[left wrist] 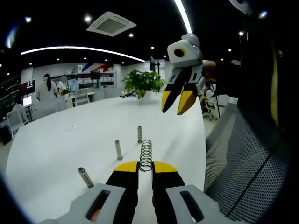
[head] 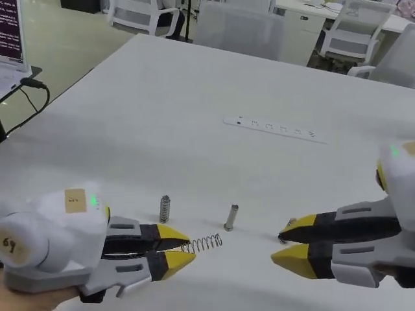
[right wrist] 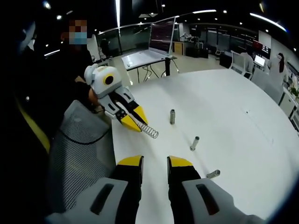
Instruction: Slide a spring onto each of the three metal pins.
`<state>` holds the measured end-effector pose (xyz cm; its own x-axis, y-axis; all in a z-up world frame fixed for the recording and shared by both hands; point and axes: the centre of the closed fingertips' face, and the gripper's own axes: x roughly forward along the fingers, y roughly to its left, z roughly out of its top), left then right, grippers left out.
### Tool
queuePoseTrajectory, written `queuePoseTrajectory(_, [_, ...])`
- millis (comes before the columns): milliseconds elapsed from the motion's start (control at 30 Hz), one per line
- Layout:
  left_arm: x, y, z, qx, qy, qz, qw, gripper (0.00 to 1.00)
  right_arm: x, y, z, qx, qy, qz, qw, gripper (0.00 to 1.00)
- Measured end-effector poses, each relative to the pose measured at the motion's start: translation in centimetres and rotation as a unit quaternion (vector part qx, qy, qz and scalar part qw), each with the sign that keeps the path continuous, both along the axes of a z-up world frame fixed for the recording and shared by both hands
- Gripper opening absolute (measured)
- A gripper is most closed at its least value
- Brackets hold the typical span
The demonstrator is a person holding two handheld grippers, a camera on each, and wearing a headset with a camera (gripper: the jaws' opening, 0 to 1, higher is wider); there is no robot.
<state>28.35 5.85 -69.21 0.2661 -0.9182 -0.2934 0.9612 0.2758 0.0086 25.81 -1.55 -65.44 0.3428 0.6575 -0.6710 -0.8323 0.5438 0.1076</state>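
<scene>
My left gripper [head: 186, 251] [left wrist: 145, 167] is shut on one end of a steel spring [head: 205, 243] [left wrist: 145, 154], which sticks out level from its yellow tips just above the white table [head: 194, 149]. A pin wearing a spring [head: 165, 208] [left wrist: 85, 177] stands just beyond it. A bare metal pin [head: 231, 218] [left wrist: 119, 150] stands right of the held spring's free end. A third pin [head: 288, 225] [left wrist: 139, 134] sits by my right gripper [head: 283, 245] [right wrist: 155, 163], which is open with nothing between its fingers. In the right gripper view the left gripper [right wrist: 134, 120] holds the spring [right wrist: 150, 130].
A white power strip [head: 275, 127] lies farther back on the table. A laptop [head: 10, 39] and a black cable [head: 29, 103] are at the far left. Office chairs [head: 353, 32] stand beyond the table. A mesh chair back [right wrist: 81, 144] is close behind the grippers.
</scene>
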Motion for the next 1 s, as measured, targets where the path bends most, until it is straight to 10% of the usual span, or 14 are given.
queuePoseTrajectory(300, [-0.8,-0.1,2.2,-0.021,-0.021,-0.014,0.9995,0.02,0.0,1.8,2.4,0.039,-0.004,0.020,0.9990,0.19])
queuePoseTrajectory(1000, [-3.3,-1.3,5.3,-0.054,-0.047,-0.064,0.9954,0.02,-1.2,4.7,0.7,0.046,0.038,0.067,0.9960,0.14])
